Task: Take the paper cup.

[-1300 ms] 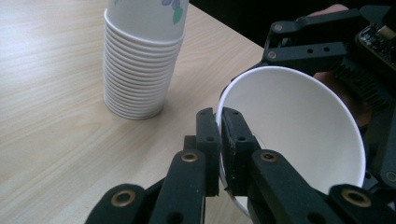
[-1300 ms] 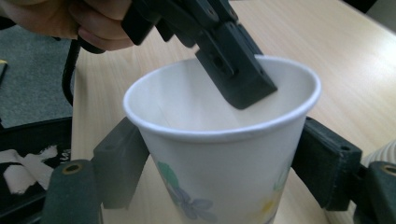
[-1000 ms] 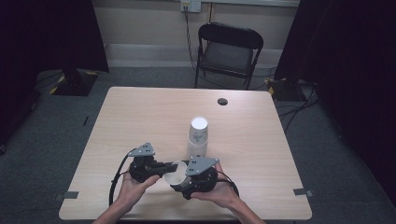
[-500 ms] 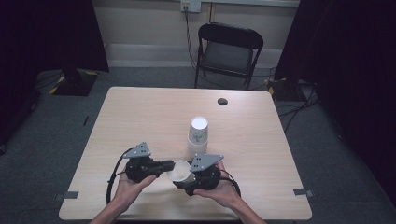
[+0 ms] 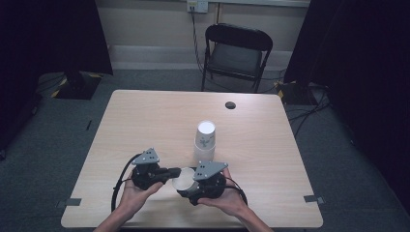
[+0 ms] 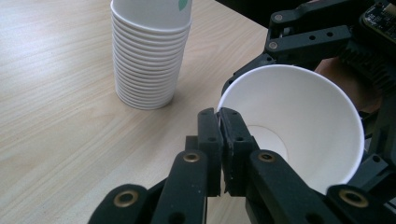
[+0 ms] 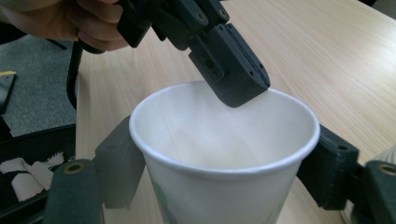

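- The paper cup [image 7: 224, 154] sits between my two grippers at the near edge of the table [image 5: 145, 121], just in front of the stack of paper cups [image 5: 205, 141].
- My right gripper [image 7: 224, 161] grasps the cup around its body, one jaw on each side below the rim; its jaws have just been opening a little with the cup between them.
- My left gripper [image 6: 219, 126] is clenched on the cup's rim, pinching the thin wall.
- I judge the cup light, thin and easily crushed, its waxy side slippery; a gentle hold low on the body suits it best.
- The left gripper view shows the empty inside and the stack's many rims; the high view shows both hands and a chair [image 5: 237, 53] beyond.
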`<state>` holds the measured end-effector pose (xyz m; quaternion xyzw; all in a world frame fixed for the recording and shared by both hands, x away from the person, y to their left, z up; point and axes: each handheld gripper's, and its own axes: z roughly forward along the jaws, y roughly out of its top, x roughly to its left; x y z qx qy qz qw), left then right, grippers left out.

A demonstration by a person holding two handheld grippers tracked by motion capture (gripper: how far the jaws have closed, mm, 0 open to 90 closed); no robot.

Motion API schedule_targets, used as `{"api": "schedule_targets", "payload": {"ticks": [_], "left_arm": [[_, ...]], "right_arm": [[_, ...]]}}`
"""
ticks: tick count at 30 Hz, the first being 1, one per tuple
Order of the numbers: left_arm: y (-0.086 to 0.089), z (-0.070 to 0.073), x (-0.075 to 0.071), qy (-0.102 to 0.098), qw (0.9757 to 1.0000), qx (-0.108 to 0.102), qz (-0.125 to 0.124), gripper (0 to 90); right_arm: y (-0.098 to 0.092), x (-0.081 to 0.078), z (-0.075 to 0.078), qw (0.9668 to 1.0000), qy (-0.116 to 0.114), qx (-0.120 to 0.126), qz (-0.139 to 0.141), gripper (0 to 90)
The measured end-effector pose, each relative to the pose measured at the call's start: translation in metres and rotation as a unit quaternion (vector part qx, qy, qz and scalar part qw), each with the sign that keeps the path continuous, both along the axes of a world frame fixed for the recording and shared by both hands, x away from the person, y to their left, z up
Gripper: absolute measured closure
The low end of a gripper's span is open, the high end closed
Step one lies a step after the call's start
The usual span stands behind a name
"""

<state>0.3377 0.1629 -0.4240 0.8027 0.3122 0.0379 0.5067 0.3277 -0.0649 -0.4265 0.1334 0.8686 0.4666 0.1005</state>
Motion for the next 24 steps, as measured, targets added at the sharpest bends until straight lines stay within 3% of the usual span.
{"api": "schedule_targets", "payload": {"ticks": [5,10,18,24], "left_arm": [[0.0,-0.001,0.001,0.002,1.0,-0.002,0.001,87.6],[0.001,-0.002,0.002,-0.004,1.0,-0.007,0.003,86.2],[0.007,0.002,0.001,-0.013,0.9995,-0.029,0.006,77.2],[0.013,0.003,0.002,-0.022,0.999,-0.027,0.029,64.1]], "right_arm": [[0.0,0.0,0.0,1.0,-0.002,-0.005,-0.002,27.1],[-0.002,0.003,-0.001,0.9999,0.009,0.007,-0.001,29.0],[-0.014,0.005,-0.003,0.9993,0.019,0.021,-0.025,29.0],[-0.023,0.009,-0.002,0.9984,0.018,0.027,-0.046,29.1]]}}
